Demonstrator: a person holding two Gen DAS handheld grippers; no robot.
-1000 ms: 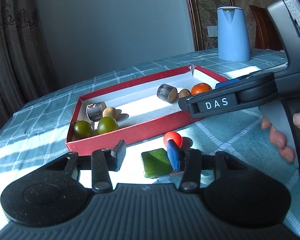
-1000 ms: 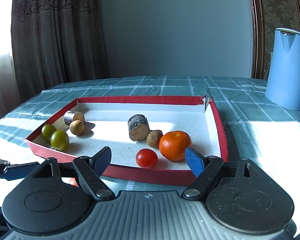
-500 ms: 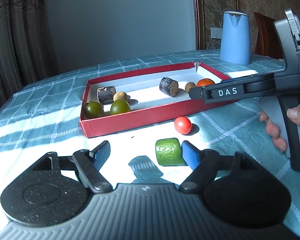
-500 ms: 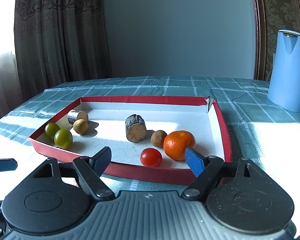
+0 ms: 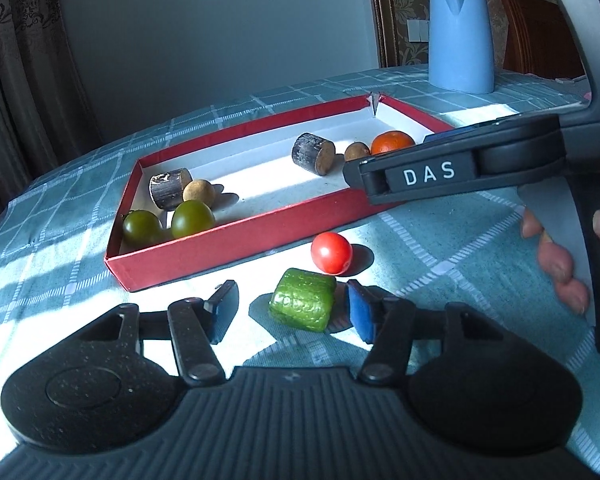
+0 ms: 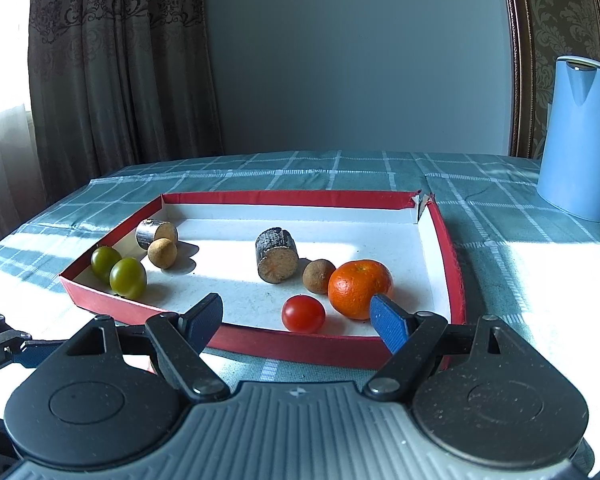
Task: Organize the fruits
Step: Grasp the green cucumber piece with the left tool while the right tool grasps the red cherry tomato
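A green cucumber chunk (image 5: 303,305) lies on the tablecloth between the fingers of my left gripper (image 5: 292,314). Its jaws are closing; the chunk sits nearer the right pad (image 5: 359,317), and a gap shows on each side. Just beyond rests a red cherry tomato (image 5: 331,252), outside the red tray (image 5: 236,242). The tray holds two green tomatoes (image 5: 192,218), two brown round fruits, two dark cut stubs, an orange (image 6: 360,288) and another red tomato (image 6: 303,314). My right gripper (image 6: 296,320) hangs open at the tray's near rim, with nothing gripped.
A blue kettle (image 6: 578,136) stands at the back right of the checked tablecloth. In the left wrist view the right gripper's body (image 5: 440,172) and a person's hand (image 5: 556,256) fill the right side. Curtains hang at the left, a wooden chair behind the kettle.
My left gripper opened wide and pulled back, then came forward again with its jaws narrowing around the cucumber chunk, which now lies turned. The right gripper has stayed still and open.
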